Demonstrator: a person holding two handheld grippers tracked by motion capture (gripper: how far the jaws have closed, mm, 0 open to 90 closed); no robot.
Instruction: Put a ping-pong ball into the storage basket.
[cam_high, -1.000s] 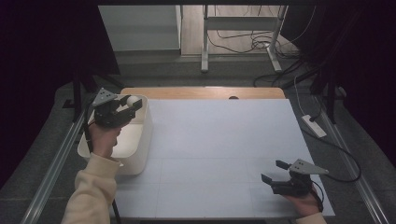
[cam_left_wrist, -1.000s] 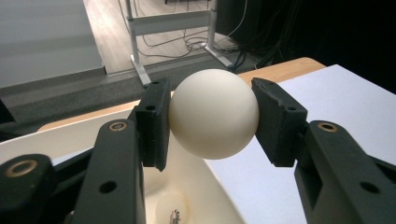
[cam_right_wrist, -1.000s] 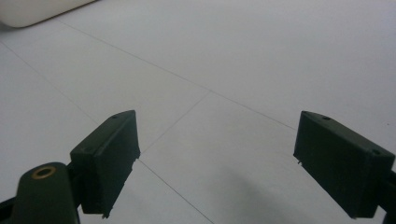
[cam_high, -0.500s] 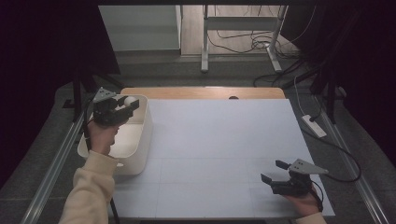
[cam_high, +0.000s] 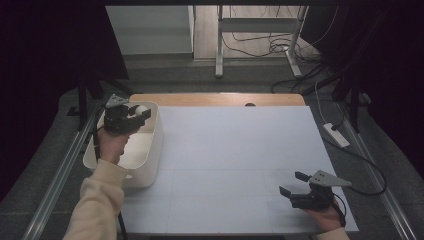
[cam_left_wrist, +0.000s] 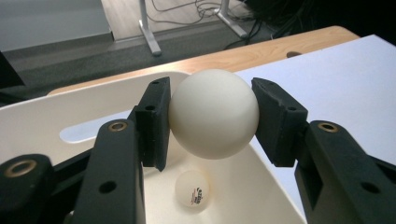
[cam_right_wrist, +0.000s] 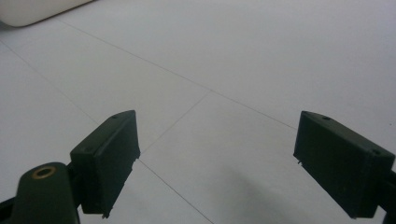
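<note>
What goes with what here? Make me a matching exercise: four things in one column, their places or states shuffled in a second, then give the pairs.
1. plain white ball
2. printed ball
3. right gripper
4. white bin

A. jaws open over the bare table
B. stands at the table's left edge
C. clamped in the left gripper
D. lies on the bin's floor

Pairs: 1-C, 2-D, 3-A, 4-B

Cream sleeve (cam_high: 97, 200); black left gripper (cam_left_wrist: 212, 116), brass-ringed screw holes (blocky pads); right gripper (cam_high: 295, 184), grey triangular plate.
</note>
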